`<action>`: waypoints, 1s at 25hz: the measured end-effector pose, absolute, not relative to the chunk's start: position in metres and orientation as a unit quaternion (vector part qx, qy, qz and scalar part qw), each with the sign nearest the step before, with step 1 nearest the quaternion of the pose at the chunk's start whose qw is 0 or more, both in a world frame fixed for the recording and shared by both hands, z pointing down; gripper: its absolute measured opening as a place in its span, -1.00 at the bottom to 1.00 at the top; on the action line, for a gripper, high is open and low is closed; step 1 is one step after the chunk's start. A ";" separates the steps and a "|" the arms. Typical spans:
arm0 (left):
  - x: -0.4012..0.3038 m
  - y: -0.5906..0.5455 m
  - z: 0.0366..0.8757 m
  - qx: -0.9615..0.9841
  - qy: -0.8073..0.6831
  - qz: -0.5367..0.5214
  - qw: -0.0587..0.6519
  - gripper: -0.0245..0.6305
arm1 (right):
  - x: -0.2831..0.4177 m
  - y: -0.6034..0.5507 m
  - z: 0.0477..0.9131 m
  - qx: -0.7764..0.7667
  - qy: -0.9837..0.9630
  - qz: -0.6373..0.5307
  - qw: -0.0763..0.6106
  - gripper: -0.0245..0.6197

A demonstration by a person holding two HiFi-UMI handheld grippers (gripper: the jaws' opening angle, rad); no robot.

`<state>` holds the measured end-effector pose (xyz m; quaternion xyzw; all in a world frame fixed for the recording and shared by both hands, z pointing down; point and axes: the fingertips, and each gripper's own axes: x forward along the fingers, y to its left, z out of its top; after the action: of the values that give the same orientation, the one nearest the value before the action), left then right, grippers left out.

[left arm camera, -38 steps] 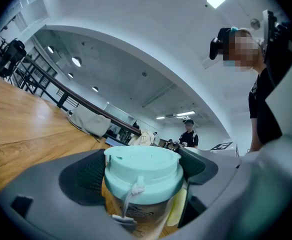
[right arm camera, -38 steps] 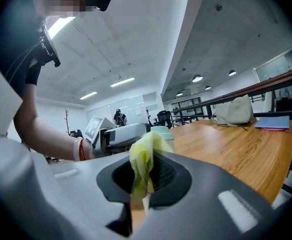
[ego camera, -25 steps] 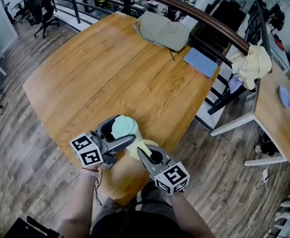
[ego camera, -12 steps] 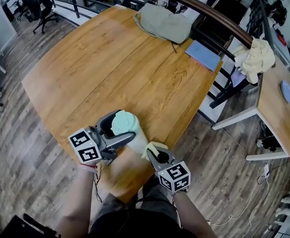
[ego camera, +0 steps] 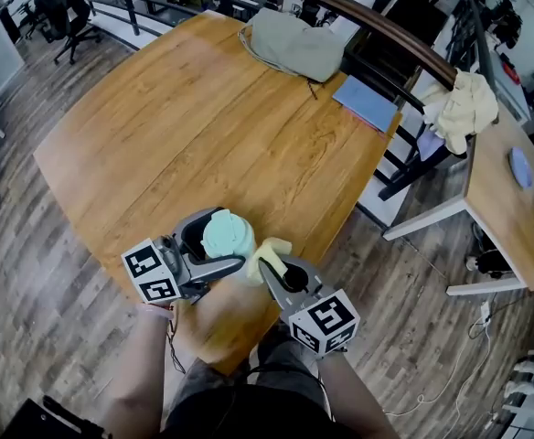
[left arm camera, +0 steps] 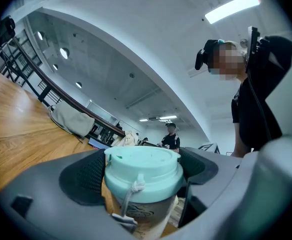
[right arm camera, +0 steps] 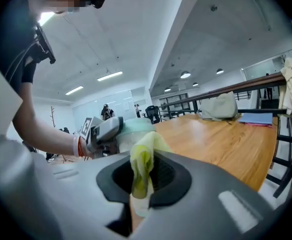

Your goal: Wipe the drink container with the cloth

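The drink container (ego camera: 229,243) is a pale cup with a mint-green lid, standing near the front edge of the wooden table (ego camera: 212,135). My left gripper (ego camera: 214,250) is shut on the drink container (left arm camera: 142,184), jaws at either side just under its lid. A yellow-green cloth (ego camera: 267,252) is pinched in my right gripper (ego camera: 269,273), which is shut on it. The cloth (right arm camera: 145,171) is pressed against the right side of the cup (right arm camera: 131,130). The lower part of the cup is hidden behind the grippers.
A grey-green bag (ego camera: 294,44) and a blue folder (ego camera: 368,103) lie at the table's far side. A dark railing (ego camera: 377,26) runs behind it. A small side table (ego camera: 500,199) with a heap of pale cloth (ego camera: 464,108) stands to the right.
My right gripper with the cloth moved up and left from below the cup to its right side. The left gripper and cup stayed where they were.
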<state>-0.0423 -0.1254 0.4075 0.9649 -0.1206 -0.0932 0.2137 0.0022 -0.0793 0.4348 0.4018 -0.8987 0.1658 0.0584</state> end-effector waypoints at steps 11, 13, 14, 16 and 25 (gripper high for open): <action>-0.041 -0.119 0.405 0.969 -0.111 -0.089 0.202 0.48 | 0.006 -0.102 0.429 0.416 -0.892 0.171 0.040 -0.86; -0.042 -0.119 0.405 0.969 -0.111 -0.089 0.204 0.48 | 0.009 -0.100 0.442 0.419 -0.888 0.182 0.051 -0.86; -0.043 -0.119 0.405 0.969 -0.111 -0.089 0.204 0.48 | 0.010 -0.099 0.450 0.420 -0.886 0.188 0.057 -0.86; -0.043 -0.119 0.406 0.969 -0.111 -0.088 0.204 0.48 | 0.014 -0.097 0.466 0.423 -0.881 0.202 0.067 -0.86; -0.044 -0.115 0.404 0.973 -0.101 -0.078 0.194 0.48 | 0.024 -0.085 0.513 0.438 -0.860 0.238 0.110 -0.86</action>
<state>-0.0439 -0.1153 0.4038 0.9726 -0.1009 -0.0779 0.1942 0.0241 -0.0854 0.5126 0.4380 -0.8599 0.2380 0.1100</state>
